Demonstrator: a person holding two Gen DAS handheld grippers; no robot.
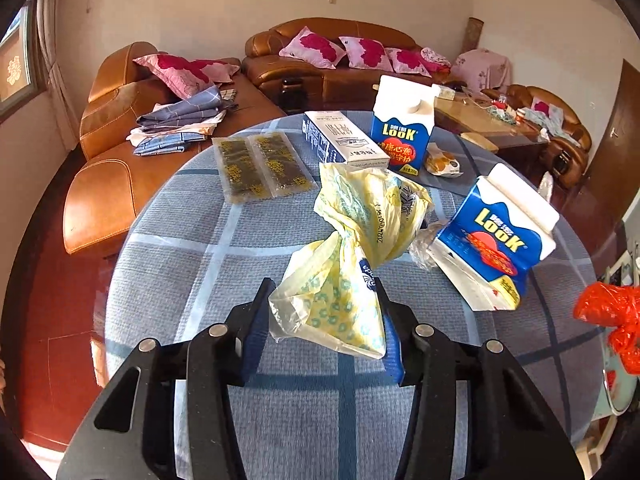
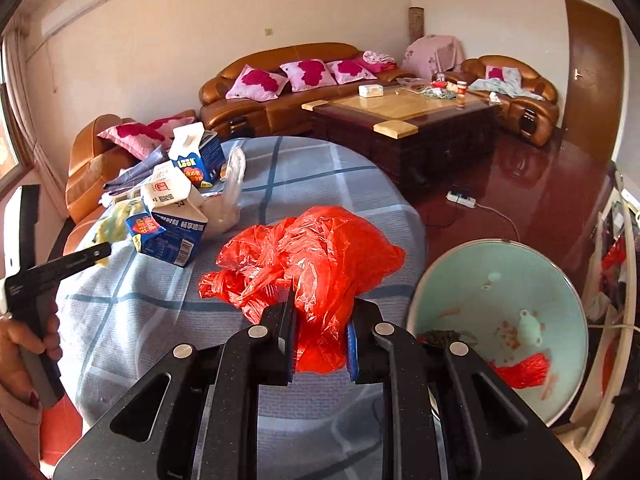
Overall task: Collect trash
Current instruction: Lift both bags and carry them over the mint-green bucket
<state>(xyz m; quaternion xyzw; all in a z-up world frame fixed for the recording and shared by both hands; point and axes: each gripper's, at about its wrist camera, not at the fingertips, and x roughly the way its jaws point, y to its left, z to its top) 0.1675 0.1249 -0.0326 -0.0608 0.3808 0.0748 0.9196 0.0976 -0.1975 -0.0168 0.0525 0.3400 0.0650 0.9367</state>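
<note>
The table (image 1: 168, 264) under its blue checked cloth is round, and its rim curves away close on my right, where a pale green basin (image 2: 452, 280) sits lower, just beside the edge, with a scrap of red plastic already in it; I judge that to be where the trash goes. The middle of the cloth is bare, so there is room to lift and swing across, but the far half is crowded. A tipped blue-and-white carton (image 1: 496, 248) lies near my left side, a second one stands upright (image 1: 402, 136) behind it beside a long flat box (image 1: 344, 142), and two flat dark sachets (image 1: 260, 168) lie apart to the left. The cartons look stiff and light if empty, best taken across the flat sides, not the sloped top. My right hand-held gripper (image 2: 320, 344) is squeezed nearly closed on a bunched neck of the red plastic bag (image 2: 316, 252), which billows in front of the fingers: thin, slippery, almost weightless, likely to catch on anything it brushes. My left hand-held gripper (image 1: 324, 328) has its jaws partly closed around the yellow patterned wrapper (image 1: 360, 236), pads against its lower lobe; the film is crinkly and soft, twisted at a waist, and that twist is the firmest place to pinch. A loose grip on the puffed end may slide off.
</note>
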